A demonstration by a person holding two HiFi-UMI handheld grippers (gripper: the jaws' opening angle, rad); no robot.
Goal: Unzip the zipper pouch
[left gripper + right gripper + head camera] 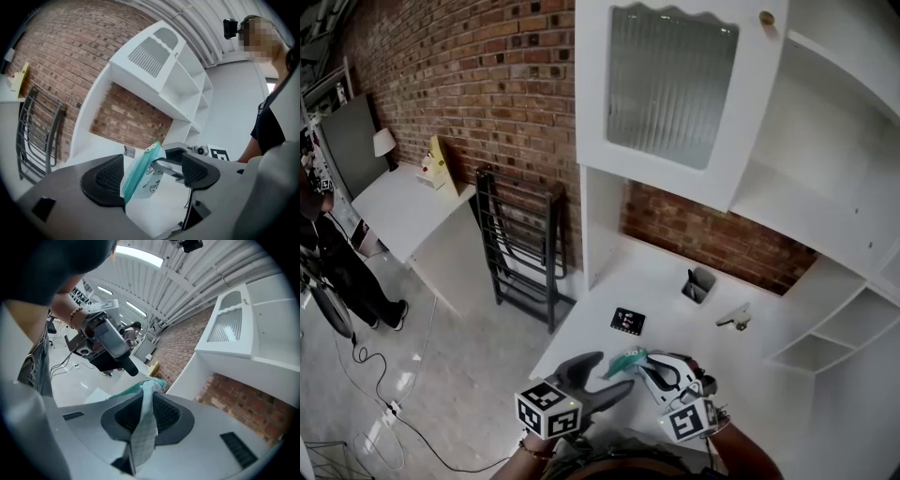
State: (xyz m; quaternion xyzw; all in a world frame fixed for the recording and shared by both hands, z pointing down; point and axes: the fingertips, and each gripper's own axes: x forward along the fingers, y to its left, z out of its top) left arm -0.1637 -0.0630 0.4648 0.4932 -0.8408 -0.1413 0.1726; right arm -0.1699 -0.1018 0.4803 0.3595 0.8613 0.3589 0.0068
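Currently the zipper pouch (627, 359) is held up over the near edge of the white worktop (670, 314), between both grippers. Its fabric edge is pinched tight by the right gripper (146, 405) fingers. The left gripper (151, 174) fingers are spread, with the teal zipper end seen between them, unclamped.

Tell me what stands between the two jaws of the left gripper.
The zipper pouch, teal zipper edge up, stands between those open jaws, held by the right gripper; the left gripper view shows this.
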